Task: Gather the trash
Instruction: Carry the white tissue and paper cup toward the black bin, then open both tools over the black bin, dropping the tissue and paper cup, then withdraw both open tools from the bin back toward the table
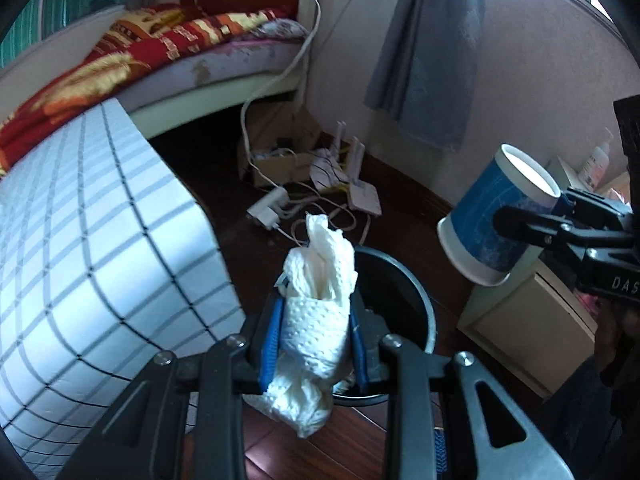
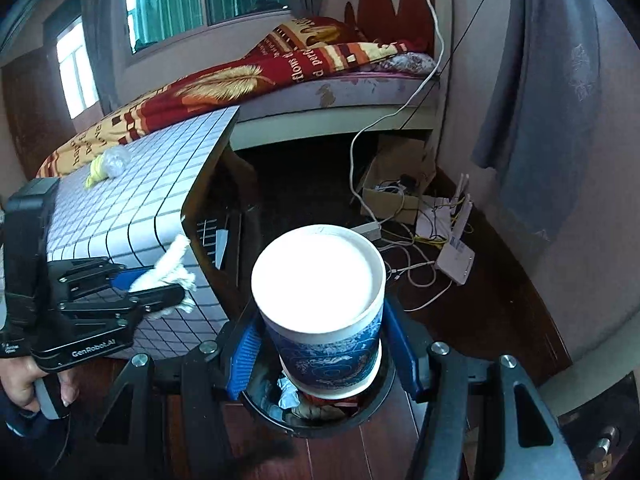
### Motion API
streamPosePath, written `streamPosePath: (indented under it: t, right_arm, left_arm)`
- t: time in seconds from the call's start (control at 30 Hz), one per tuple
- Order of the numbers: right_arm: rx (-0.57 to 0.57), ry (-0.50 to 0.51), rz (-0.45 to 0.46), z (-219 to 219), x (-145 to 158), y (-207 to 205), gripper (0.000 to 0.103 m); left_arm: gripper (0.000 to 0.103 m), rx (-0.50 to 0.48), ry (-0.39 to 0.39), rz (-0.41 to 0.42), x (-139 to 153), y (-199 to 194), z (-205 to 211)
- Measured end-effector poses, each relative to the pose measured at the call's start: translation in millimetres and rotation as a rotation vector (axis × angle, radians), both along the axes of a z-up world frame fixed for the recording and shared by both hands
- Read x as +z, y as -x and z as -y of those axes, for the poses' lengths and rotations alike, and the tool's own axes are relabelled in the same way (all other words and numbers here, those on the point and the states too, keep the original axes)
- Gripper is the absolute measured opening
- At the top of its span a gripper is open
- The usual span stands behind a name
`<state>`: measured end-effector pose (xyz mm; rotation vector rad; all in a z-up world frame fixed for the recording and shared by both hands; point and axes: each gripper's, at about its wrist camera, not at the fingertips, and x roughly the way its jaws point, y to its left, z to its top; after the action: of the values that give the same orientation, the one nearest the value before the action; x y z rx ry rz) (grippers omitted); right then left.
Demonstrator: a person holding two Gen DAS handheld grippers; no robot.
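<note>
Trash is already in hand on both sides and poised at the bin, so the collecting looks well along but the drop is not yet made. The left gripper (image 1: 316, 340) is clamped on a crumpled white paper towel (image 1: 316, 320), low centre of the left wrist view, with the black trash bin (image 1: 416, 292) open just behind and below it. The right gripper (image 2: 320, 344) grips a blue-and-white paper cup (image 2: 324, 320) between its blue pads, centre of the right wrist view, directly above the bin's mouth (image 2: 376, 408), where some crumpled scraps already lie. What is left, as I judge it, is releasing both items into the bin. One more piece seems to remain: a clear, crumpled wrapper with a yellow part (image 2: 108, 164) lies on the checked table (image 2: 160, 184) at the left of the right wrist view.
</note>
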<state>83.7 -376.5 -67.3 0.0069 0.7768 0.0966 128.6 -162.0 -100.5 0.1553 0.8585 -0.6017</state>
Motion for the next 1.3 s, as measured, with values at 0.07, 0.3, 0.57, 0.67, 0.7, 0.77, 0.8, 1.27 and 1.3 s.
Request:
streamPosePath:
  t: [0.07, 0.3, 0.57, 0.67, 0.7, 0.77, 0.8, 1.27, 1.3]
  right_arm:
    - [0.021, -0.001, -0.017, 1, -10, -3, 0.06]
    - [0.063, -0.017, -0.102, 7, -52, -19, 0.06]
    - [0.167, 0.028, -0.197, -8, -107, -35, 0.06]
    - [0.185, 0.032, -0.217, -9, -122, -41, 0.06]
    - [0.197, 0.034, -0.225, -10, -126, -42, 0.062]
    - [0.215, 0.069, -0.238, -13, -137, -45, 0.072]
    - [0.201, 0.097, -0.244, -12, -142, -47, 0.099]
    - [0.042, 0.144, -0.248, 24, -146, -41, 0.103]
    - [0.043, 0.143, -0.244, 24, -144, -41, 0.103]
  left_arm:
    - [0.031, -0.012, 0.005, -0.029, -8, -3, 4]
    - [0.031, -0.019, -0.016, -0.11, -37, -11, 13]
    - [0.031, -0.033, -0.049, -0.174, -67, -23, 28]
    - [0.031, -0.034, -0.059, -0.194, -77, -27, 31]
    - [0.032, -0.04, -0.046, -0.213, -81, -29, 32]
    - [0.044, -0.054, -0.007, -0.246, -88, -31, 34]
    - [0.074, -0.039, -0.016, -0.266, -93, -33, 35]
    - [0.103, 0.141, -0.17, -0.072, -91, -22, 5]
    - [0.103, 0.145, -0.169, -0.07, -90, -22, 4]
